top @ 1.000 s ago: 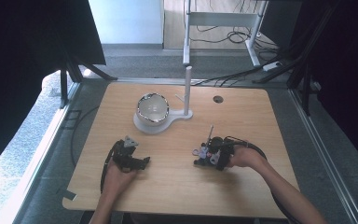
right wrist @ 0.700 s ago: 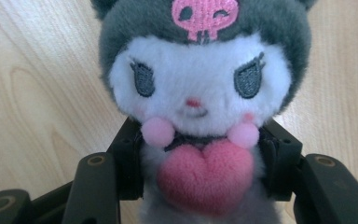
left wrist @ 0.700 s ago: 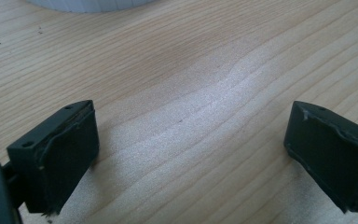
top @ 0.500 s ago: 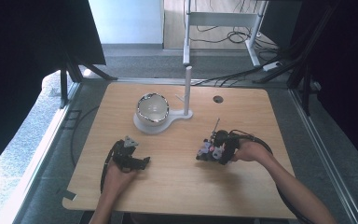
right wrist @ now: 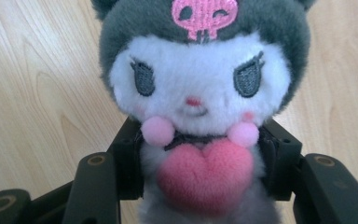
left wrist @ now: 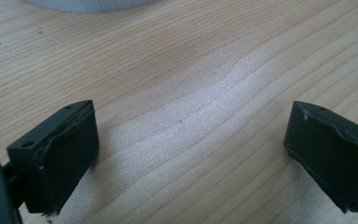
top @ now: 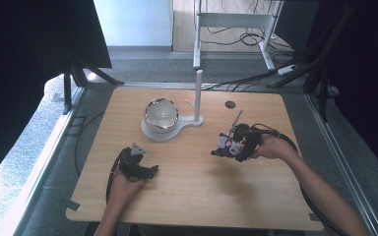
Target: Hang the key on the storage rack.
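While gripping plush toy point(right wrist: 196, 107), right tool point(top: 225, 147) aloft.

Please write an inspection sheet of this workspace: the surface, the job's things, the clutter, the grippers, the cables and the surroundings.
Surface: wooden table, with a round hole near its far edge.
Job's things: plush toy, grey hood with a pink skull, pink heart on its chest, held above the table.
Clutter: bowl on a white stand with an upright post.
Grippers: right gripper shut on the plush toy; left gripper open, low over bare wood.
Cables: one trails from each gripper; more lie on the floor beyond the table.
Surroundings: grey floor, a white frame behind, dark panels at both sides.
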Demonstrator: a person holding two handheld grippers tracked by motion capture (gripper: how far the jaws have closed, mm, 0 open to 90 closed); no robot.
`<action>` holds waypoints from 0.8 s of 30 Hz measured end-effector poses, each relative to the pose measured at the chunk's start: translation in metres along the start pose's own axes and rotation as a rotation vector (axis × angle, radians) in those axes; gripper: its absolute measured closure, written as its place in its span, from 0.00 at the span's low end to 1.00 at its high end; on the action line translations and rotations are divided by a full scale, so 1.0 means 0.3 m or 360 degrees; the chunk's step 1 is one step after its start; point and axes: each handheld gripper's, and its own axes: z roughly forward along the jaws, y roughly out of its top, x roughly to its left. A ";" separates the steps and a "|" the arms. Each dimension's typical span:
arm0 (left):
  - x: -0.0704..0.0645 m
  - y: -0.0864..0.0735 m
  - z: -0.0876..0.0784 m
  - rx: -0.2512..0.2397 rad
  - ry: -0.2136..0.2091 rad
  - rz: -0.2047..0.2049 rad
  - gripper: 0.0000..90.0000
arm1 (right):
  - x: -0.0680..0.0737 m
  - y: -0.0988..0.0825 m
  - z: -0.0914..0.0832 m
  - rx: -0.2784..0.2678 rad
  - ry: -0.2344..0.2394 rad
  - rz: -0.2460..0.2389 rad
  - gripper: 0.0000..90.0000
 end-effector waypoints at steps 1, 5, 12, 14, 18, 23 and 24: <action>0.000 0.000 0.000 -0.0001 0.0001 -0.0001 0.03 | -0.005 0.000 -0.010 -0.0007 0.0001 0.0001 0.50; -0.001 0.000 0.001 -0.0006 0.0001 -0.0006 0.03 | -0.024 0.004 -0.047 -0.0028 -0.0005 0.0008 0.50; -0.001 0.000 0.001 -0.0006 0.0000 -0.0005 0.03 | -0.055 0.015 -0.110 -0.0067 -0.0018 0.0038 0.50; -0.001 0.000 0.001 -0.0005 0.0001 -0.0005 0.03 | -0.065 0.019 -0.126 -0.0073 -0.0020 0.0049 0.50; -0.001 0.000 0.001 -0.0004 0.0000 -0.0006 0.03 | -0.086 0.029 -0.157 -0.0086 -0.0039 0.0067 0.50; -0.001 0.000 0.001 -0.0005 -0.0001 -0.0005 0.03 | -0.118 0.043 -0.193 -0.0109 -0.0056 0.0083 0.50; -0.001 0.000 0.001 -0.0005 -0.0001 -0.0005 0.03 | -0.124 0.047 -0.201 -0.0112 -0.0057 0.0090 0.50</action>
